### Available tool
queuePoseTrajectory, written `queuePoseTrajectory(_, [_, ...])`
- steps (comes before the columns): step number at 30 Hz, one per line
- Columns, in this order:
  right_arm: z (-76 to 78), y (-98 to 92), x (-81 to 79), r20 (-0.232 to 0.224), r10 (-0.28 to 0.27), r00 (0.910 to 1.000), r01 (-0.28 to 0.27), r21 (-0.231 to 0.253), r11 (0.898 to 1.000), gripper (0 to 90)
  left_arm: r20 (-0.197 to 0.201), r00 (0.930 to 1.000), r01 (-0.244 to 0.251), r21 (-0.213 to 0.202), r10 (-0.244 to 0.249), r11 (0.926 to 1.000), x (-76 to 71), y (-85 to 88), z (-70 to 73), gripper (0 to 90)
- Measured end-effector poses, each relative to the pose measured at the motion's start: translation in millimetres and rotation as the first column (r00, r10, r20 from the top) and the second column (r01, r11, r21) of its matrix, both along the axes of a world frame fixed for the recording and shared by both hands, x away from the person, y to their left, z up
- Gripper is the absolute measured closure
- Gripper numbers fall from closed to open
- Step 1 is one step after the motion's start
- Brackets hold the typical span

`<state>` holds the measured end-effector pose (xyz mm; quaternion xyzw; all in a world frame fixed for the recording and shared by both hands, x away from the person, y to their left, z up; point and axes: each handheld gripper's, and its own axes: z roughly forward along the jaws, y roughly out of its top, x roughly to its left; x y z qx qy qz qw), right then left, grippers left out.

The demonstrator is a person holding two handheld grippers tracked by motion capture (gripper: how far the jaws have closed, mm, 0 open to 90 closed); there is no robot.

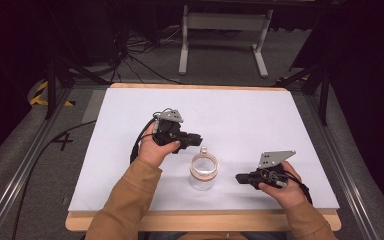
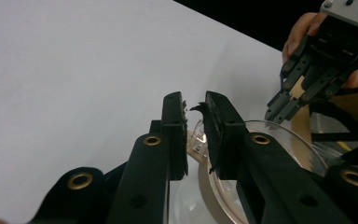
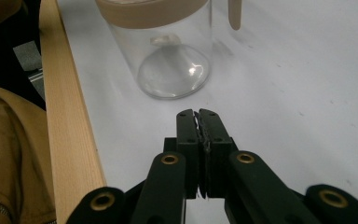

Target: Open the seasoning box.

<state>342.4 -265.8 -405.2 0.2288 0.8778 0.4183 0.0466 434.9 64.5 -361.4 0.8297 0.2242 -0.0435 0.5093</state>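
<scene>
Clear round glass jar (image 1: 202,172) with tan rim; left gripper (image 2: 196,109) jaws slightly parted, right gripper (image 3: 198,114) jaws clenched empty.

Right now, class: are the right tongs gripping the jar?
No: the right tongs are shut on nothing, short of the jar.

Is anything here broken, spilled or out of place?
Nothing is spilled. The glass jar stands upright on the table. The one oddity: the left gripper has frayed, ragged padding on its jaw tips. The right gripper is shut on nothing.
</scene>
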Motion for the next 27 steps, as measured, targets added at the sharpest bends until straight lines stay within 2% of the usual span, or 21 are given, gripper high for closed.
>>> queuePoseTrajectory(3, [0.0,0.8,-1.0,-0.001,0.0,1.0,0.0,0.003,1.0,88.3,0.017,0.9999,0.003,0.026,-0.003,0.9996,-1.0,-7.7,-2.5,78.5])
queuePoseTrajectory(11, [-1.0,5.3,-1.8,0.002,0.01,0.9999,-0.01,0.0,1.0,88.3,-0.013,0.9999,0.012,0.023,-0.011,0.9997,4.0,-8.4,-10.8,80.8])
queuePoseTrajectory(19, [-0.9,9.3,-3.2,0.01,0.021,0.9997,-0.021,0.0,1.0,88.7,-0.006,0.9997,0.022,0.025,-0.022,0.9995,3.0,-10.0,-10.9,83.3])
queuePoseTrajectory(27, [4.7,17.9,-7.6,0.045,0.023,0.9987,-0.023,0.012,1.0,90.0,0.001,0.9995,0.03,0.039,-0.03,0.9988,2.2,-11.0,-9.4,86.8])
